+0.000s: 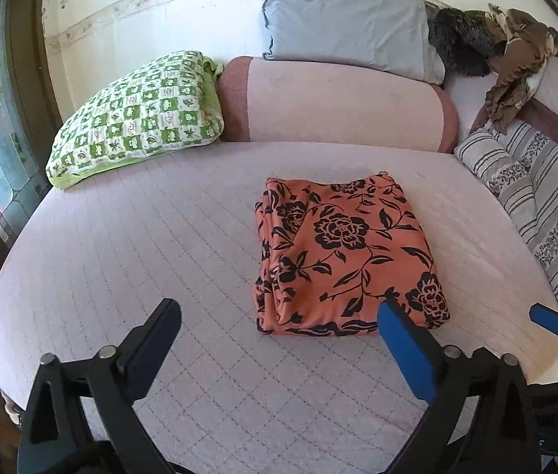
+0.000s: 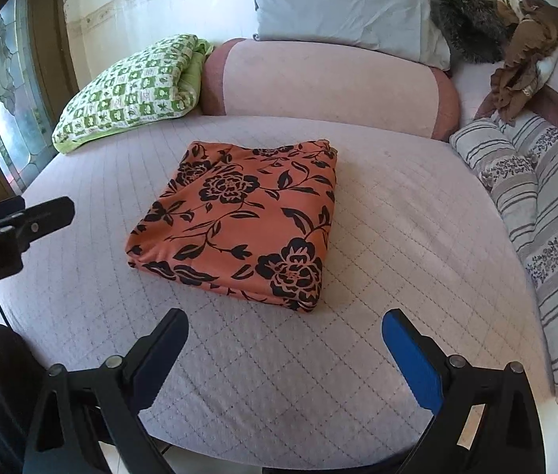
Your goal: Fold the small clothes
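Left wrist view shows the left tongs (image 1: 279, 324) spread wide and holding nothing, poised above the near part of a bed (image 1: 121, 256) covered in a pale lilac quilted sheet. Ahead of them and a little to the right lies the folded orange cloth (image 1: 342, 252), printed with black flowers and leaves, flat on the sheet as a neat rectangular packet (its layered edges show along the left side). The blue pad of the right-hand finger overlaps the cloth's near right corner in this view, though whether it touches the fabric I cannot tell. At the lower right edge the right tongs (image 1: 551, 320) come into view, only one blue-tipped finger and some black frame showing. Right wrist view has the right tongs (image 2: 284, 330) likewise spread apart and empty, hovering over bare sheet just short of the cloth's (image 2: 239, 221) near edge, with a clear strip of quilting between. The left tongs (image 2: 42, 213) show at the left edge as a black finger well to the left of the cloth. Beyond the cloth a pink bolster (image 1: 334, 102) lies across the head of the bed, a green checked pillow (image 1: 136, 114) beside its left end, a grey pillow (image 1: 346, 19) propped behind it, and a striped floral cushion (image 1: 531, 205) along the right side.
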### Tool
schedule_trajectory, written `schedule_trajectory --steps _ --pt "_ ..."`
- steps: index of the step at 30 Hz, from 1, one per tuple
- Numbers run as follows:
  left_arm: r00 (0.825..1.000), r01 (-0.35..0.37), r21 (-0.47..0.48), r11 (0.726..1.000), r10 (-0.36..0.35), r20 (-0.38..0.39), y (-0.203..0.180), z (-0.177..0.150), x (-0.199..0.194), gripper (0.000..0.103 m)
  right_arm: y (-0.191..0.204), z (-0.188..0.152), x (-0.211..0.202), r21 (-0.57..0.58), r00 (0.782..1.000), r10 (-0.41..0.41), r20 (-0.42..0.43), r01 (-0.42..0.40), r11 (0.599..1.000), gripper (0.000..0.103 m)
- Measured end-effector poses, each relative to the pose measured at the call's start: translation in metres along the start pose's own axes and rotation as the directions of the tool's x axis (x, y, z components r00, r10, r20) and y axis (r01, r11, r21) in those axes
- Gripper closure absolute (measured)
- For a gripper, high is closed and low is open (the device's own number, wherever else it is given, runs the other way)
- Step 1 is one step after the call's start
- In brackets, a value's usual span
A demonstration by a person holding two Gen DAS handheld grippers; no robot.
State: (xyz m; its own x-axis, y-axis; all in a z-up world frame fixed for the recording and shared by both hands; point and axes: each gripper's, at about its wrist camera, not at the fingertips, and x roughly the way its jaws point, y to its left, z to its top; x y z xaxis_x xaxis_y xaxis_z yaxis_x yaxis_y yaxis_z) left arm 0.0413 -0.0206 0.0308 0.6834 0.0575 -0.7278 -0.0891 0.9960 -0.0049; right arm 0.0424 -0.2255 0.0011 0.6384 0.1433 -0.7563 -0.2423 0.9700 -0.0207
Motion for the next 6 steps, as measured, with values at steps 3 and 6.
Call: schedule_trajectory --steps 3,6 --pt "1.0 0.027 -0.019 0.999 -0.027 -0.006 0.0018 0.0038 0.0036 0.001 0.0019 0.0045 0.0005 -0.003 1.0 -0.001 0.006 0.001 1.0 0.003" --pt "0.999 0.031 -0.026 0.999 -0.031 -0.009 0.0017 0.0092 0.0081 0.001 0.0018 0.0091 0.001 0.001 1.0 -0.002 0.008 0.002 1.0 0.003"
